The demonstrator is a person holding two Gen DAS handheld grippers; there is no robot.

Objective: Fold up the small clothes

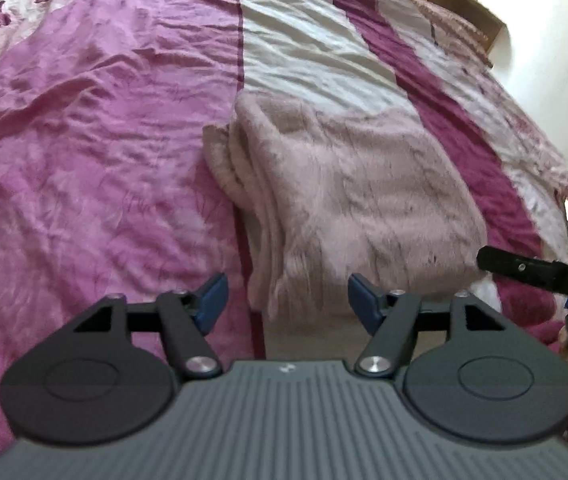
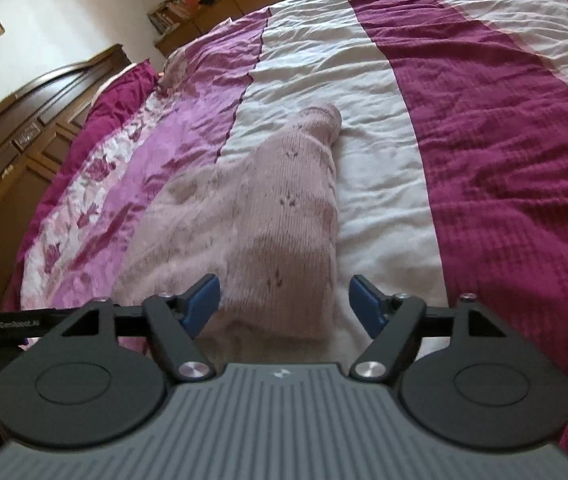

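Two grippers hover over the bed, both released, nothing between their blue pads. Left gripper [image 1: 287, 300] sits above the near edge of the pale pink sweater [image 1: 347, 196], which lies folded on the bedspread [image 1: 96, 128], across its white and pink stripes. Right gripper [image 2: 285, 302] faces the sweater's sleeve [image 2: 295, 184].

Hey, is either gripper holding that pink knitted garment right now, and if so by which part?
Neither. The left gripper and right gripper are both open above the pink knitted garment, their pads clear of it.
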